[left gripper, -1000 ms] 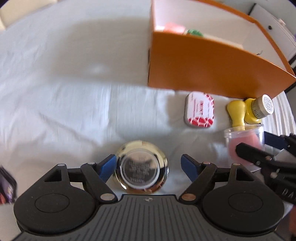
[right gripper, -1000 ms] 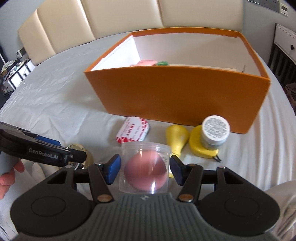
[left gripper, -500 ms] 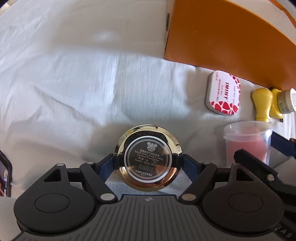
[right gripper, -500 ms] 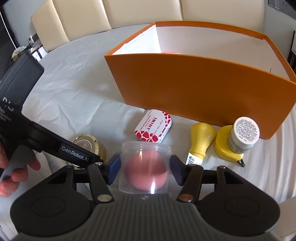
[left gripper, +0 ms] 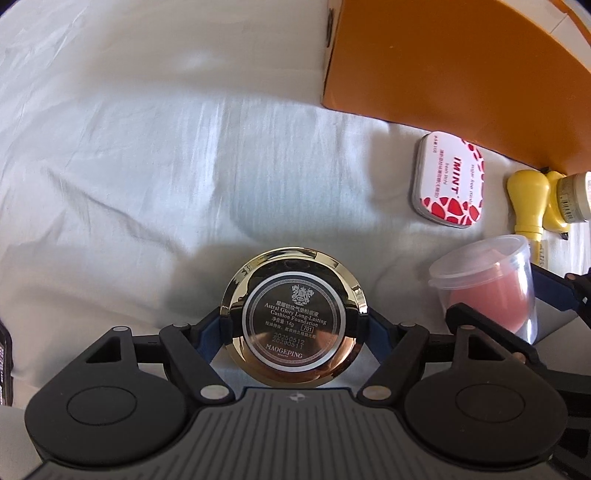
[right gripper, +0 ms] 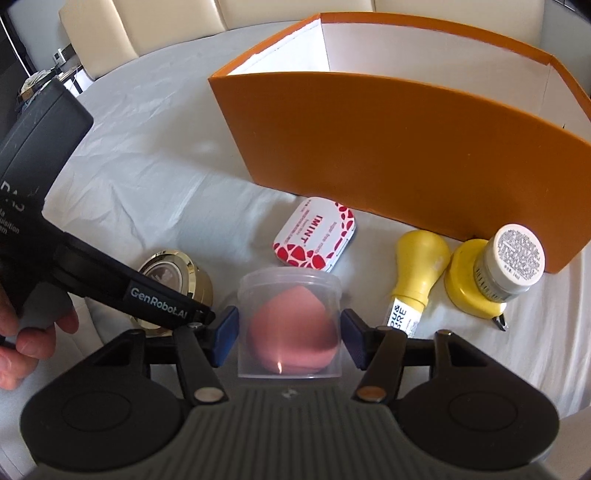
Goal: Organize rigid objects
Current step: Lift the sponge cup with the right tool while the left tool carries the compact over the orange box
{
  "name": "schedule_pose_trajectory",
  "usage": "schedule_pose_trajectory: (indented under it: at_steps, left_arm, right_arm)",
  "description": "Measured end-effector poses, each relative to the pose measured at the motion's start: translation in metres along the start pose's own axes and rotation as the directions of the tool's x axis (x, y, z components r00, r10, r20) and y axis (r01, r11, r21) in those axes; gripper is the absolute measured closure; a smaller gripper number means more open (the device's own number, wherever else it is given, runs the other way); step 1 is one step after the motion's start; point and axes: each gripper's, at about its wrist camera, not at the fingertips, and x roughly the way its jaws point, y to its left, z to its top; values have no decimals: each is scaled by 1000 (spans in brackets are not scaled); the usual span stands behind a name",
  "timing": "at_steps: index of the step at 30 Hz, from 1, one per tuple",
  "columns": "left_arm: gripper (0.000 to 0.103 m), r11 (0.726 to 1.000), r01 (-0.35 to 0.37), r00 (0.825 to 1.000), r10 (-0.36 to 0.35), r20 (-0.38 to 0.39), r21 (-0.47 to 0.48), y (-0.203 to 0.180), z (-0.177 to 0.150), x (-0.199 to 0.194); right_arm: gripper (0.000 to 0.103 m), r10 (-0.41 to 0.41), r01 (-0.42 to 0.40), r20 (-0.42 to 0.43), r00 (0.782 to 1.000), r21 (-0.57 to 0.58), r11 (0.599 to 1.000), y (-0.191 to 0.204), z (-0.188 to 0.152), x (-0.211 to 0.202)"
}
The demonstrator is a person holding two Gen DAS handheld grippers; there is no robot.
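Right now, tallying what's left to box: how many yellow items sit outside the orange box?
2. A yellow bulb-shaped bottle lies before the orange box, right of the mint tin; a yellow tape measure lies beside it, under a small jar. Others may be hidden.

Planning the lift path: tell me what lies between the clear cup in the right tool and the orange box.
The red-and-white mint tin lies flat on the cloth between the clear cup and the orange box; the right wrist view shows it best.

white wrinkled tablecloth [right gripper: 155,162] — cream chairs [right gripper: 177,22] behind the table.
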Motion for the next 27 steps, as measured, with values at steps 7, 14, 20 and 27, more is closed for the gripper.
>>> schedule_pose_trajectory:
  at_steps: [7,14,20,27]
  left_arm:
    - [15,999,-36,999,35,25,36,-8,-6,-4]
    - [15,1000,11,992,-9,128,-18,4,-16,-23]
    - [15,994,109,957,-100,271,-17,11,-27,-51]
    - [16,977,214,912,-192,362,-21,10,-26,-98]
  right_arm:
    - [43,-7,7,-1,1000,-10,1000,2,0,-2]
    - [43,-23,23,35,999,-7,1000,-3,1,-13]
    - [43,-32,37,111,993,-44,998,-2,9,-35]
    - [43,-35,51,200,979,-73,996,-1,28,-63]
